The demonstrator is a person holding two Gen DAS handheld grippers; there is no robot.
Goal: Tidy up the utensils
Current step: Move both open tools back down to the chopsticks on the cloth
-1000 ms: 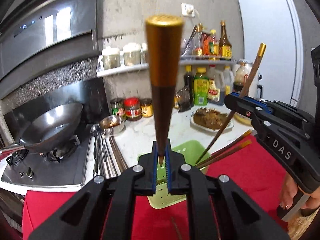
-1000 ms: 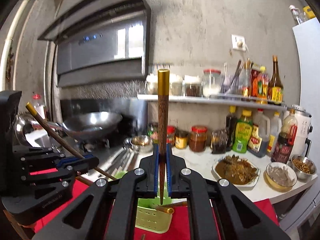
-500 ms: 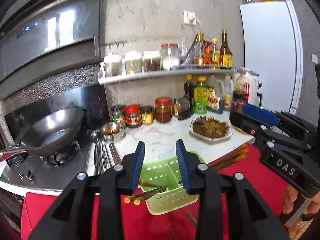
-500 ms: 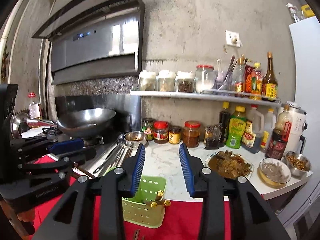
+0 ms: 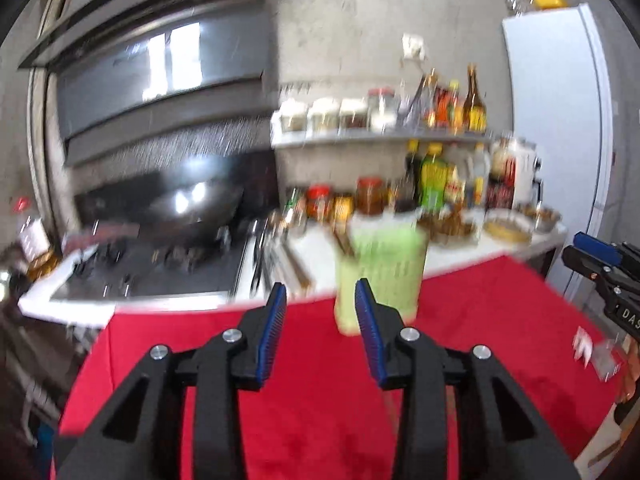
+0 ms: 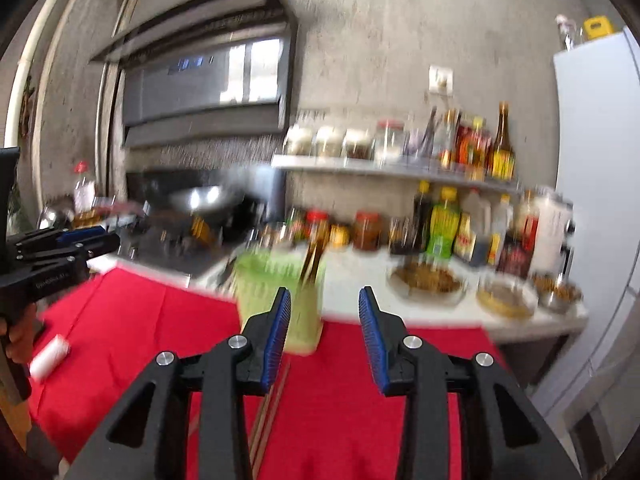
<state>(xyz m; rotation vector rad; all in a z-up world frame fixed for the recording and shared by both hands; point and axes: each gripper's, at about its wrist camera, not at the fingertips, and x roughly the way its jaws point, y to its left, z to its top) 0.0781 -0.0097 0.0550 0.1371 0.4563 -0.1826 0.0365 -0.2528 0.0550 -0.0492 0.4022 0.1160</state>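
Red cloth (image 5: 304, 380) bearing the green holder (image 5: 380, 276); left gripper (image 5: 320, 304) and right gripper (image 6: 324, 312) both spread, empty; a hasty reach might topple the holder.

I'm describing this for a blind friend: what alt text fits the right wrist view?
An open right gripper hovers over a red cloth, facing a green utensil holder with chopsticks standing in it. The blurred kitchen counter behind holds jars, bottles and dishes.

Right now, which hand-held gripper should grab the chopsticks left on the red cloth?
Probably right. The right hand-held gripper is open, with loose chopsticks lying directly beneath it. The left hand-held gripper is open too; its view is too blurred to confirm any within reach.
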